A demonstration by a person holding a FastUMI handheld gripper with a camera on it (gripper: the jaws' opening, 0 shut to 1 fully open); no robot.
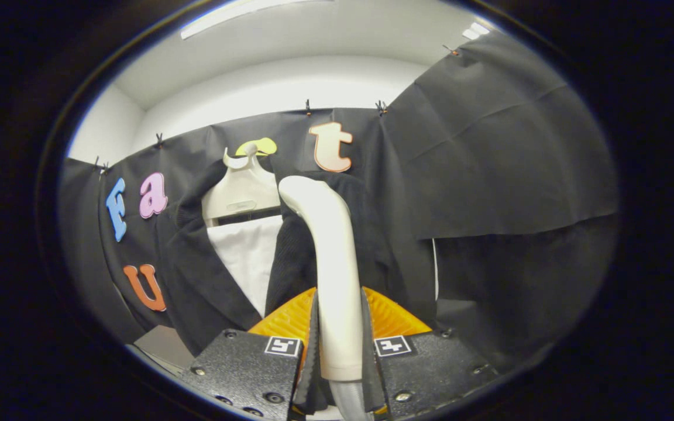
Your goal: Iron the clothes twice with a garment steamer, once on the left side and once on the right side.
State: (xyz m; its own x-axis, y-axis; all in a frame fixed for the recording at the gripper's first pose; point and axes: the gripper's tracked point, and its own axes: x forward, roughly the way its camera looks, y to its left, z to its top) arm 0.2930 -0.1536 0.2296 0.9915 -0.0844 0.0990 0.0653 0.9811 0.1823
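**Steamer in the tongs, raised against the jacket's right panel**

The tongs (340, 351) are pinching the white handle of the garment steamer (328, 257), one finger pressed to each side of it, with the hose leaving below between them. The steamer rises straight up from the fingers and its curved head tops out level with the white hanger (242, 196).

The dark jacket (196, 275) hangs on that hanger against the booth's black wall, open at the front over a white shirt (249, 257). The steamer head sits just to the right of the hanger and in front of the jacket panel on that side; whether it is touching the cloth I cannot tell.

I judge this to be a pass under way, or about to start, at the top of that panel. Which of the two passes it is cannot be read from here. The next move calls for drawing the head down the panel, keeping it close to the fabric and the grip firm on the handle.

Right of the hanger, a loose fold of the black wall cloth (501, 146) hangs close to the jacket's edge and could be brushed. Below and left of the hanger, a grey desk (164, 345) corner shows beneath the jacket hem.
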